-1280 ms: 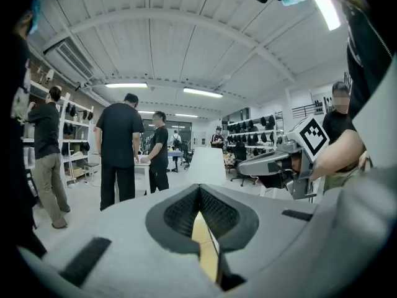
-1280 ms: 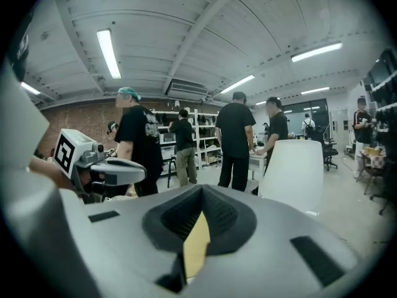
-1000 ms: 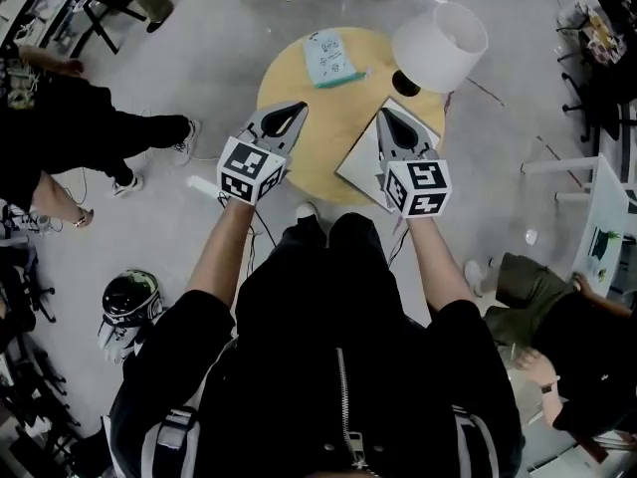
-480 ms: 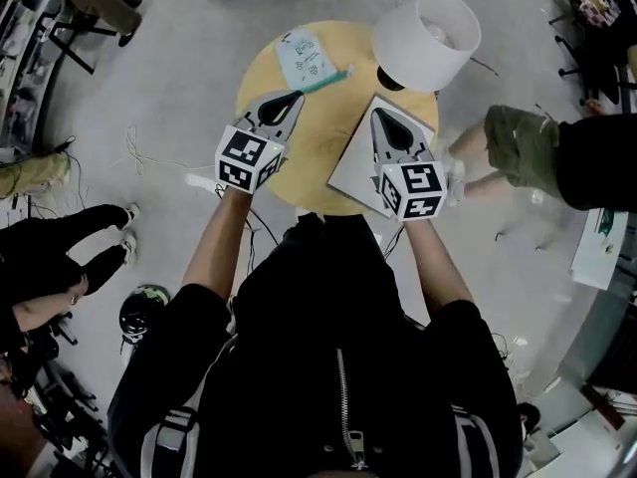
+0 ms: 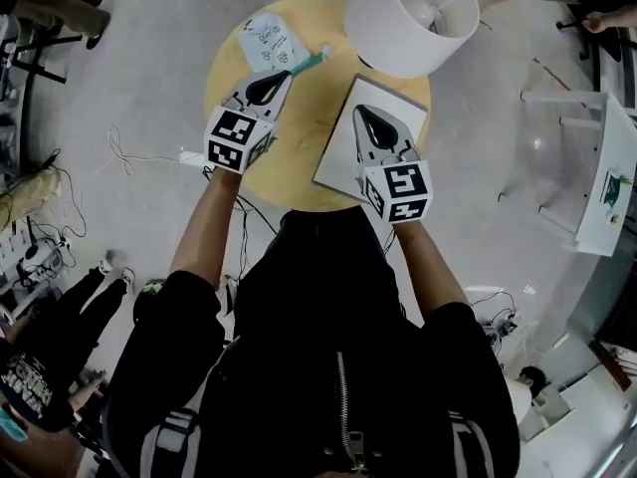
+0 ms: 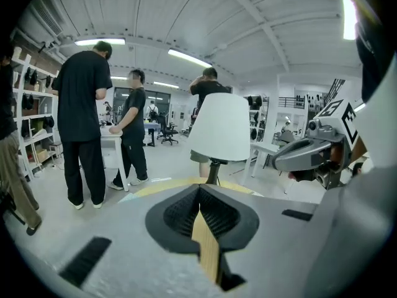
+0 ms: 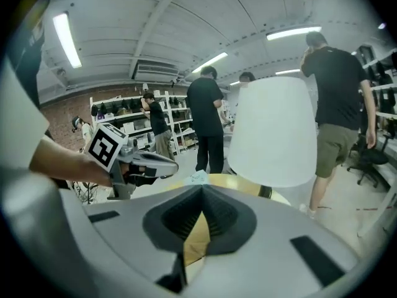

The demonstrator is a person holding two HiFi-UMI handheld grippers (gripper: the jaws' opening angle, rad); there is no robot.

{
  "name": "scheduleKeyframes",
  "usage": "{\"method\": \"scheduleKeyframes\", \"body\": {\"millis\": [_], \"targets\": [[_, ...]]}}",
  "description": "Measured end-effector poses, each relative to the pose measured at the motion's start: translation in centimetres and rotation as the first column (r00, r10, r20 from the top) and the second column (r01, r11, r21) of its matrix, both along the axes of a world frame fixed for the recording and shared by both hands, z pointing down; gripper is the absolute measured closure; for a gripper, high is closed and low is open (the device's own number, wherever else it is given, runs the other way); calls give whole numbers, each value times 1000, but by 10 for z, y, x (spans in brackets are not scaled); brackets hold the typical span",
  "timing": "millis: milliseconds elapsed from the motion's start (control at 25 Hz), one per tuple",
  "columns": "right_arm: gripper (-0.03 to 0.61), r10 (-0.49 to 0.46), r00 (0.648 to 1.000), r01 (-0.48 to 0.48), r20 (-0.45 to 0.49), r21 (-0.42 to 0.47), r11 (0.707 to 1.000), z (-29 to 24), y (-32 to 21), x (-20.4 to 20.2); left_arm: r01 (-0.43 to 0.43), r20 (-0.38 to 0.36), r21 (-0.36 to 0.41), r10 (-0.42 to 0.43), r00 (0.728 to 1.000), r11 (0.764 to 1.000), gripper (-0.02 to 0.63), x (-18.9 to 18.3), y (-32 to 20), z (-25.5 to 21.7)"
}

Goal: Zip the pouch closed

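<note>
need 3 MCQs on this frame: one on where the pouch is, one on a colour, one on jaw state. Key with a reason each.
1. Where does the pouch lie?
A. At the far side of the round table, just ahead of the left gripper
B. On the floor
C. On a chair

2. What colour is the lamp shade?
A. Black
B. White
C. Red

3. How do the left gripper's jaws stand?
A. Wide open
B. Shut on the pouch
C. Shut, with nothing between them

Key:
1 A: the head view shows the pouch on the tabletop beyond that gripper's tips.
2 B: the shade is plain white in all three views.
3 C: the left gripper view shows the pads meeting at the tip, with only the tabletop behind the slit.
</note>
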State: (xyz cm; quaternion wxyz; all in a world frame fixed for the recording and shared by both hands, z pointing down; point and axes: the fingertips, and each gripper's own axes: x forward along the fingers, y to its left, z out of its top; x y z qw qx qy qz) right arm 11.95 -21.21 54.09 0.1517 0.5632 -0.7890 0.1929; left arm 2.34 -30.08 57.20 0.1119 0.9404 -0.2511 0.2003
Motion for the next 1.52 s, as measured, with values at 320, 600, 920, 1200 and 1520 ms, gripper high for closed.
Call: {"method": "scheduleKeyframes", "body": {"millis": [320, 600, 920, 1200, 1520], "targets": [[574, 21, 1000, -20, 13, -61, 998, 23, -3, 6, -67, 113, -110, 80, 990, 992, 505, 40, -30, 62], [574, 67, 997, -64, 24, -103, 993, 35, -5, 21, -83, 169, -243, 126, 978, 966, 448, 76, -55, 114], [574, 130, 991, -126, 16, -131, 983, 45, 1, 45, -81, 254, -369, 185, 949, 926, 446, 106, -71, 160], [574, 196, 981, -192, 8, -149, 970, 48, 13, 70, 31, 357, -426, 137, 924, 904, 443, 102, -82, 189], [574, 213, 977, -207, 23, -159, 965, 48, 16, 74, 130, 284, -486, 16, 959, 864, 571, 87, -87, 191]]}}
